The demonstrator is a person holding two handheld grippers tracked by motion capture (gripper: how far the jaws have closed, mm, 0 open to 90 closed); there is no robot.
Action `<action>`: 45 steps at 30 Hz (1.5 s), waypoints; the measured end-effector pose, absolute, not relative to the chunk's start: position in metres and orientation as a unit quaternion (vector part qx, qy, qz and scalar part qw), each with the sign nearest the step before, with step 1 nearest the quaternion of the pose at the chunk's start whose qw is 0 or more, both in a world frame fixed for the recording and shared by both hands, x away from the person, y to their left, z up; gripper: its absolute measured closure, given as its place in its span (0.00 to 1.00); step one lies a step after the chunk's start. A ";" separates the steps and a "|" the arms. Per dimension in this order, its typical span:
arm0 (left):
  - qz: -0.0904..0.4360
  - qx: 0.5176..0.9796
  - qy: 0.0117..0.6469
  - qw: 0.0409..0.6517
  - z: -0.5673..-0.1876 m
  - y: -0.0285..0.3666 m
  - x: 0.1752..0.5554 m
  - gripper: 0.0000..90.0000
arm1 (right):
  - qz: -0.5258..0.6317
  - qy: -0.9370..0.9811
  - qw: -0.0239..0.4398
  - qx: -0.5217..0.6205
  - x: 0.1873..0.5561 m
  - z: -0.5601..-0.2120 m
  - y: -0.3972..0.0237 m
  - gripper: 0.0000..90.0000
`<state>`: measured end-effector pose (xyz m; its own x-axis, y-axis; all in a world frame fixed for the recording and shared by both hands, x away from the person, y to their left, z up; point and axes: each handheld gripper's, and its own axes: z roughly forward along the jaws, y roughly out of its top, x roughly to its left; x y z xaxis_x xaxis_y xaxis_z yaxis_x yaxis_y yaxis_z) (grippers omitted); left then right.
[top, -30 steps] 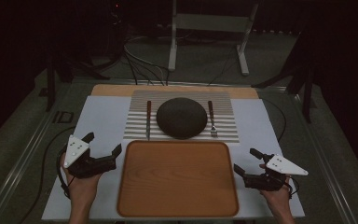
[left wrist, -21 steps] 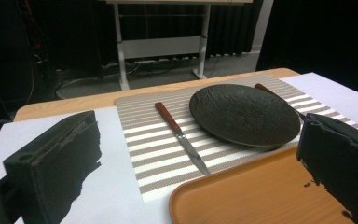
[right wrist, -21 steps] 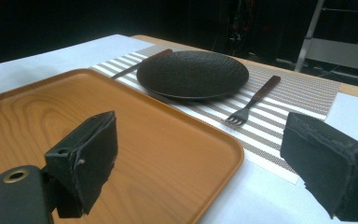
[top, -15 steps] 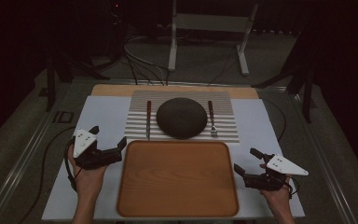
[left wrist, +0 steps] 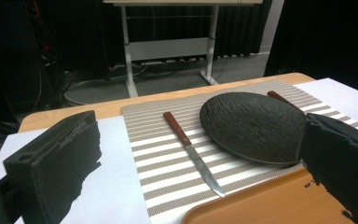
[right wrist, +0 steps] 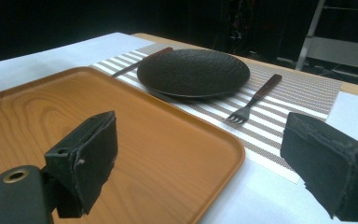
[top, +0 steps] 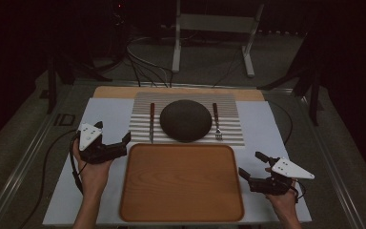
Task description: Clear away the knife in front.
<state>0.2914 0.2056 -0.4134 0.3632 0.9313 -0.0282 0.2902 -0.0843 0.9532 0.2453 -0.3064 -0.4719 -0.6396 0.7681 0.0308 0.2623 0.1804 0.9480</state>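
The left gripper (top: 117, 139), black with a grey three-cornered plate on top, hovers just off the near left corner of the striped beige-and-white woven placemat (top: 228, 130), beside the far left corner of the rounded orange-brown wooden tray (top: 181, 183); its jaws stand wide apart and hold nothing. Ahead of it, in the left gripper view, the table knife with a reddish-brown handle (left wrist: 193, 154) lies on the placemat's left part, blade toward the tray, just beside the round dark textured plate (left wrist: 254, 125) at the mat's middle. The right gripper (top: 249, 166) sits over the white sheet at the tray's right edge, near the bench's near right corner, its jaws likewise spread and empty. The fork with a matching reddish-brown handle (right wrist: 253, 100) lies on the placemat's right part, tines toward the tray.
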 end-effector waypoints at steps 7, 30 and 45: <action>0.325 0.658 0.466 0.494 -0.412 0.205 0.301 0.00 | 0.534 0.731 0.238 0.353 0.245 -0.472 -0.306 0.12; 0.323 0.656 0.481 0.484 -0.410 0.199 0.331 0.00 | 0.531 0.734 0.238 0.351 0.245 -0.472 -0.306 0.12; 0.315 0.665 0.481 0.477 -0.415 0.190 0.350 0.00 | 0.528 0.738 0.236 0.348 0.245 -0.473 -0.305 0.12</action>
<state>0.3498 0.1903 -0.4149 0.3387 0.9400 -0.0405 0.3400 -0.0821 0.9368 0.2454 -0.3047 -0.4725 -0.6464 0.7627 0.0197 0.2639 0.1993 0.9437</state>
